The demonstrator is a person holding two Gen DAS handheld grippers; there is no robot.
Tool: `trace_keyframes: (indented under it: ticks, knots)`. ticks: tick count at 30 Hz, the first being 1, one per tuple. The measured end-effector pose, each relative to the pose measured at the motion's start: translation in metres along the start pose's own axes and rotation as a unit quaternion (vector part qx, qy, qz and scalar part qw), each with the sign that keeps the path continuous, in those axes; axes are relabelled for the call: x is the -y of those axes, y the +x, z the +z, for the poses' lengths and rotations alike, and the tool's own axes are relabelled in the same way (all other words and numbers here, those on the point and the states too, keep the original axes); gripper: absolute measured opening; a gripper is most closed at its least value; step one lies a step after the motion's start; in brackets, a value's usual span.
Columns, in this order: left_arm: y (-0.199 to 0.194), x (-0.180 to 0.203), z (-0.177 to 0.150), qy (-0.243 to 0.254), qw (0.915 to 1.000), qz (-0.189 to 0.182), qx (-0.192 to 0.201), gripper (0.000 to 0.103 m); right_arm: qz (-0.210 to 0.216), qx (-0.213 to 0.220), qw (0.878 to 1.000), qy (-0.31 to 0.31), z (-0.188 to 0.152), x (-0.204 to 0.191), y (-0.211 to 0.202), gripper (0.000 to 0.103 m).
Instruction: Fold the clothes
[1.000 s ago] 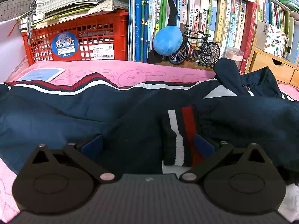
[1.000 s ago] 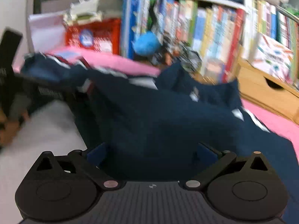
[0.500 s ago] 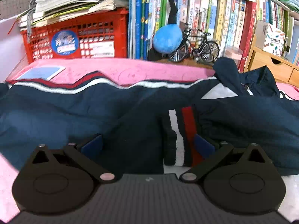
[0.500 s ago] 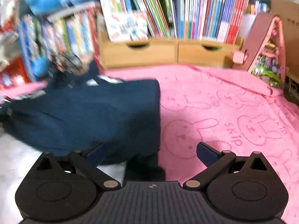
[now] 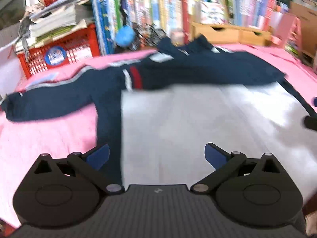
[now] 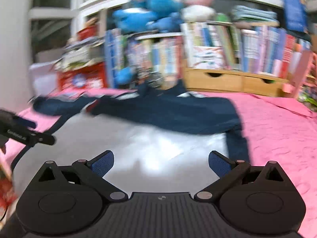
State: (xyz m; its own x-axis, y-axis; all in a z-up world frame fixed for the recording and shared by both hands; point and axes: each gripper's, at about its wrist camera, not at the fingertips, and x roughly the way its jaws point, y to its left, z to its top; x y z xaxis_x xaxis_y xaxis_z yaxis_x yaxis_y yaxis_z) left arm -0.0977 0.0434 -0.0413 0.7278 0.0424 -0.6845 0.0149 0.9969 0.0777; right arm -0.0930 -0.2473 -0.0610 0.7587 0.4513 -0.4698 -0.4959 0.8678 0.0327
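A navy jacket (image 5: 198, 75) lies on the pink blanket (image 5: 49, 130), its upper part folded down and its white lining (image 5: 198, 119) bare in front. One sleeve (image 5: 49, 101) stretches left; a cuff with white and red stripes (image 5: 132, 77) rests at the jacket's middle. My left gripper (image 5: 156, 155) hovers open over the lining's near left edge, holding nothing. The right gripper (image 6: 160, 163) is open too, above the lining (image 6: 138, 138), with the navy fold (image 6: 168, 111) ahead. Each gripper shows at the other view's edge, the left gripper (image 6: 19, 132) and the right gripper (image 5: 310, 122). Both views are blurred.
Behind the jacket stand a red crate (image 5: 59, 57) stacked with papers, a row of books (image 5: 158, 13), a blue ball (image 5: 124, 36) and wooden drawers (image 5: 227, 31). Plush toys (image 6: 150, 17) sit on top of the shelf. Pink blanket (image 6: 277, 130) spreads to the right.
Both grippers have drawn back and up from the jacket. The striped cuff that lay between my left fingers now rests far ahead. The right view swung right, then back toward the jacket.
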Motion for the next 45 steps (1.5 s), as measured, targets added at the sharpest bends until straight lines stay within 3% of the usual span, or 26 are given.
trace_keyframes:
  ticks: [6,23,31,35,39,45]
  knots:
    - [-0.019,0.022,-0.028,0.023,0.9995,-0.008,-0.021,0.103,0.035,-0.028,0.999,-0.027,-0.031,-0.037,-0.018,0.103]
    - [-0.024,0.021,-0.047,0.001,0.9991,-0.012,-0.04,0.103,0.024,-0.045,0.999,-0.014,-0.054,-0.038,-0.029,0.103]
    - [-0.022,0.017,-0.048,-0.007,0.9992,-0.018,-0.035,0.103,0.005,-0.047,0.998,-0.033,-0.06,-0.043,-0.023,0.103]
    - [-0.03,-0.009,-0.035,-0.031,0.9993,-0.018,0.002,0.103,0.002,-0.053,0.998,-0.031,-0.057,-0.043,-0.02,0.103]
    - [-0.017,-0.071,-0.005,-0.097,0.9943,0.021,0.04,0.103,0.003,-0.046,0.999,-0.026,-0.057,-0.041,-0.019,0.103]
    - [0.041,-0.167,0.039,-0.171,0.9709,0.165,0.032,0.103,-0.011,0.019,1.0,-0.012,-0.043,-0.033,-0.026,0.103]
